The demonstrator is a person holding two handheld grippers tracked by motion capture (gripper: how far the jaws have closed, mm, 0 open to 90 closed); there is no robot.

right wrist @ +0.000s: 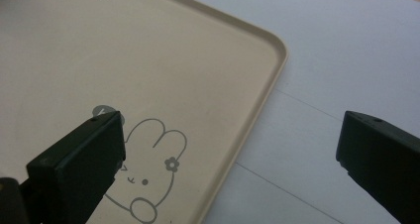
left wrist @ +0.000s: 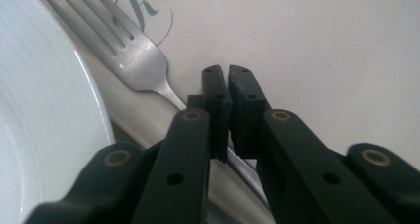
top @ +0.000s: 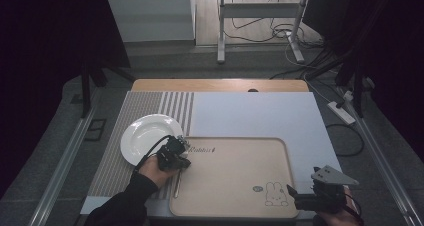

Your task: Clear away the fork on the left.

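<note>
Your left hand-held gripper (left wrist: 227, 75) sits at the left edge of the beige rectangular plastic tray with the rabbit drawing (top: 235, 158), its black jaws drawn nearly together around the thin handle of the plain stainless-steel fork (left wrist: 140, 65). The pads look closed on the neck just behind the tines, though a sliver of gap shows between them, so judge the grip as light. The fork lies along the tray's raised left rim, its tines pointing toward the round white ceramic plate (top: 147, 134) that rests on the grey striped placemat (top: 125, 151) just beside the tray; in the high view the handle end (top: 176, 187) trails back toward you. Expect the fork to be light, rigid and slick: polished metal slides easily between hard pads and may pivot if you hold it off its balance point. A grip near the neck leaves the long handle hanging as a lever, so keep the lift slow and level, or take hold closer to mid-handle. Watch the tines near the plate's rim, since ceramic chips. Your right hand-held gripper (right wrist: 233, 149) hovers released, jaws spread wide, over the tray's near right corner above the pale worktop (top: 260, 113), holding nothing.
</note>
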